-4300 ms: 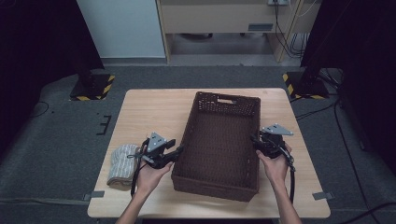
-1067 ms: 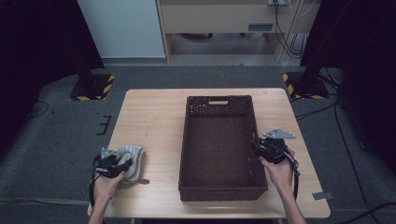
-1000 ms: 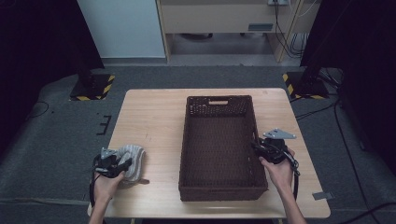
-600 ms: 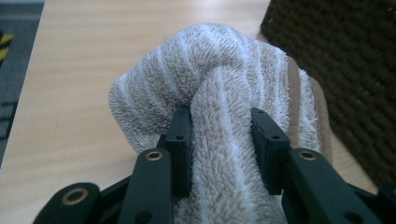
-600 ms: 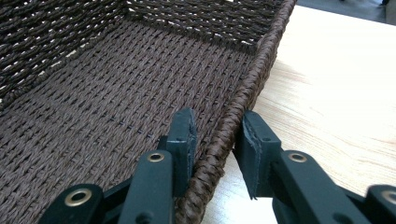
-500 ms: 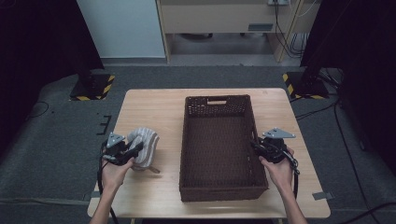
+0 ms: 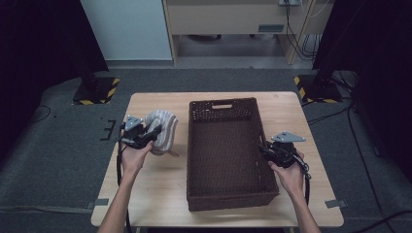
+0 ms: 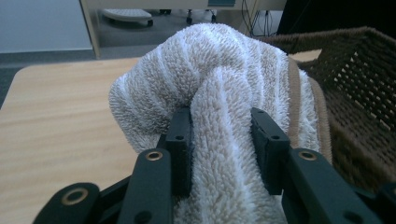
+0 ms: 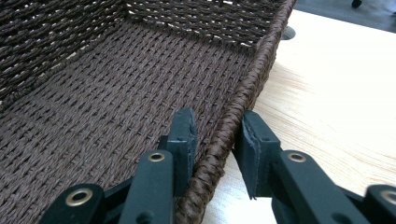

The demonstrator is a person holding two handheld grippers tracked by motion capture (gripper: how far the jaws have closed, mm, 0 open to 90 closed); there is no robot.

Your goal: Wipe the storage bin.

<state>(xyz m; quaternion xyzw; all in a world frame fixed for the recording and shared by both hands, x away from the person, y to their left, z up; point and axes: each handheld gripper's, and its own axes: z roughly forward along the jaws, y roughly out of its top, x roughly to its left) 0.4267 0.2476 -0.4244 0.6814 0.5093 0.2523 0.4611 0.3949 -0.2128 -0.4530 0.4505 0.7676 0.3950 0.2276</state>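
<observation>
The job here looks like putting a towel into a basket. The step in hand is the carry.

The left tongs are closed on the towel. In the left gripper view the soft, striped towel bulges out between the 2 black jaws, which squeeze a thick fold of it. In the high view the towel seems to be lifted a little above the wooden surface, just to the left of the basket, but how high it hangs is hard to tell. It is not inside the basket yet.

The right tongs pinch the right rim of the basket. In the right gripper view 1 jaw sits inside the woven wall and 1 jaw sits outside it, with the rim held between them. This likely keeps the basket from sliding.

The next move probably calls for the left hand to bring the towel over the near wall of the basket and then down inside. The towel is floppy, so a loose end could catch on the rim. It should go up high enough first. Then the left tongs need to open so the towel drops in. The right tongs should keep hold until then.

The count: 1 towel, 1 basket, 1 surface, 2 tongs and 2 hands. The basket has nothing in it.
</observation>
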